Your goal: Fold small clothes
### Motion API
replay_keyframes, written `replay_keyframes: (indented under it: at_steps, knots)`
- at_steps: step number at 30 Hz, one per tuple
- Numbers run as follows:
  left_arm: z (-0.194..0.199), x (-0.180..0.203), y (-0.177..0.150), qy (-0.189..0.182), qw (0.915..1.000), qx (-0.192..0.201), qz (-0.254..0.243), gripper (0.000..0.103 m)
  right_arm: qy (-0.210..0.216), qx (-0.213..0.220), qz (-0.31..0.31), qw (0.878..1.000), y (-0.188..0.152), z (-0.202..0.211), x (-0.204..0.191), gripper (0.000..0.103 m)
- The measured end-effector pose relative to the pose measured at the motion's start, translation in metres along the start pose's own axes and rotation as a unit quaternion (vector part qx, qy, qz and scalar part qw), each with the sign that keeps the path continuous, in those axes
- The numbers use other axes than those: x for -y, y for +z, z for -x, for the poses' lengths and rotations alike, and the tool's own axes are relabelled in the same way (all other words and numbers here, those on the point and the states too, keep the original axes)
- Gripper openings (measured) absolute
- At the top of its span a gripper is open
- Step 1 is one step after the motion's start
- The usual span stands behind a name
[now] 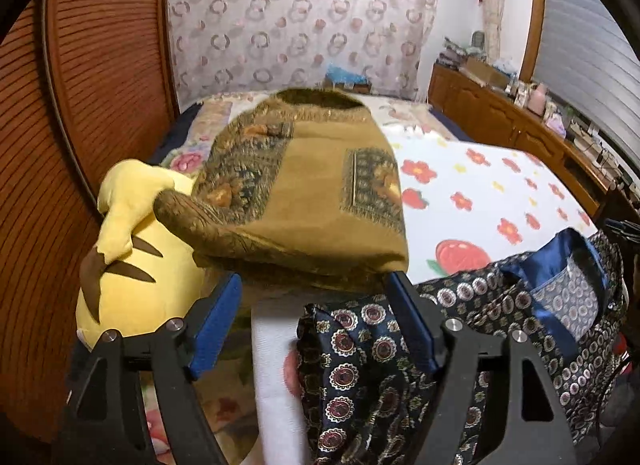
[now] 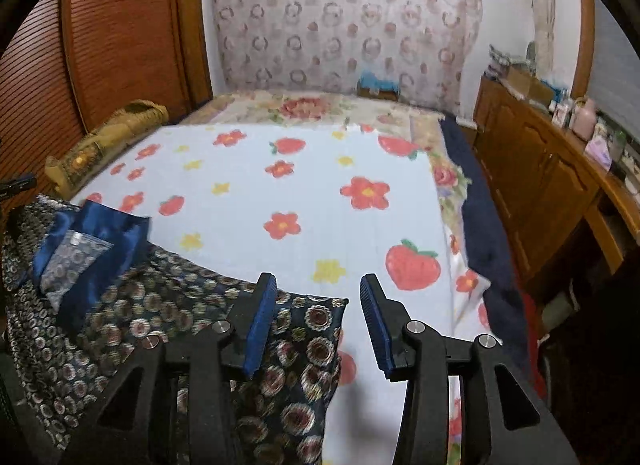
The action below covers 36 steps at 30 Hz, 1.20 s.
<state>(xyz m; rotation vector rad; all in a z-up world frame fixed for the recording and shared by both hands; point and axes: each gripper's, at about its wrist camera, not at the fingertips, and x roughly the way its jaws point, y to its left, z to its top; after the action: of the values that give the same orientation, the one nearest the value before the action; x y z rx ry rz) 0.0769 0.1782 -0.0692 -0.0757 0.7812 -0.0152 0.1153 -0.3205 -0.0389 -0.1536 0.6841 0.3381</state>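
Observation:
A folded mustard-brown patterned garment lies on the bed, resting partly on a yellow plush toy. My left gripper is open, its blue pads just below the garment's near edge, not touching it. A dark blue garment with round medallion print and blue lining lies crumpled at the near bed edge; it also shows in the right wrist view. My right gripper is open and empty, its left finger over the dark garment's corner. The brown garment shows far left there.
The bed carries a white blanket with red flowers and strawberries. A wooden slatted wardrobe stands left. A wooden dresser with clutter runs along the right. A patterned curtain hangs behind the bed.

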Motion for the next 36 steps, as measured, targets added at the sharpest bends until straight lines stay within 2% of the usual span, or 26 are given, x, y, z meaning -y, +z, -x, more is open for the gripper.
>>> replay_keyframes:
  at_steps: [1,3,9,13,15,16,17,18,19,20,24,28,30,31,36]
  knots:
    - [-0.002,0.000,-0.002,-0.004,1.0000,-0.007,0.000,0.076,0.004,-0.009,-0.001,1.000,-0.001,-0.005,0.001,0.046]
    - [-0.006,0.001,-0.005,-0.009,0.9998,-0.018,-0.002,0.074,0.012,-0.024,0.000,1.000,-0.001,-0.012,0.000,0.055]
    - [-0.028,-0.002,-0.020,-0.009,0.9976,-0.068,0.000,0.068,0.014,-0.052,-0.005,0.999,-0.004,-0.025,0.001,0.057]
    - [-0.034,-0.001,-0.027,-0.016,0.9969,-0.077,-0.003,0.059,0.029,-0.065,0.000,0.997,-0.004,-0.028,0.000,0.057]
    - [-0.033,0.001,-0.027,-0.024,0.9967,-0.077,-0.006,0.049,0.037,-0.066,0.005,0.997,-0.004,-0.027,-0.002,0.057]
    - [-0.033,0.002,-0.027,-0.028,0.9965,-0.078,-0.006,0.040,0.038,-0.066,0.010,0.997,-0.003,-0.025,-0.003,0.055]
    - [-0.032,0.004,-0.027,-0.033,0.9963,-0.079,-0.010,0.031,0.042,-0.064,0.016,0.997,-0.003,-0.024,-0.005,0.047]
    - [-0.032,0.006,-0.027,-0.037,0.9961,-0.080,-0.013,0.026,0.048,-0.064,0.019,0.997,-0.003,-0.023,-0.007,0.032]
    - [-0.030,0.009,-0.028,-0.047,0.9955,-0.080,-0.018,0.011,0.056,-0.065,0.019,0.996,-0.003,-0.022,-0.008,0.023]
    - [-0.029,0.011,-0.028,-0.053,0.9953,-0.079,-0.020,0.006,0.062,-0.064,0.018,0.996,-0.003,-0.020,-0.009,0.012]
    - [0.005,0.023,-0.024,-0.062,0.9973,-0.027,-0.027,0.004,0.078,-0.025,0.018,0.996,-0.010,0.008,-0.014,0.006]
    - [0.060,0.038,-0.007,-0.083,0.9953,0.042,-0.026,0.003,0.076,0.053,0.009,0.996,-0.002,0.068,-0.012,0.006]
    - [0.095,0.048,0.010,-0.087,0.9916,0.091,-0.029,0.003,0.067,0.091,0.011,0.994,0.005,0.101,-0.012,0.005]
    - [0.104,0.051,0.017,-0.091,0.9901,0.103,-0.030,0.003,0.060,0.110,0.015,0.992,0.011,0.119,-0.011,0.005]
    - [0.167,0.070,0.062,-0.097,0.9751,0.195,-0.041,0.003,0.023,0.195,0.038,0.980,0.046,0.202,-0.007,0.005]
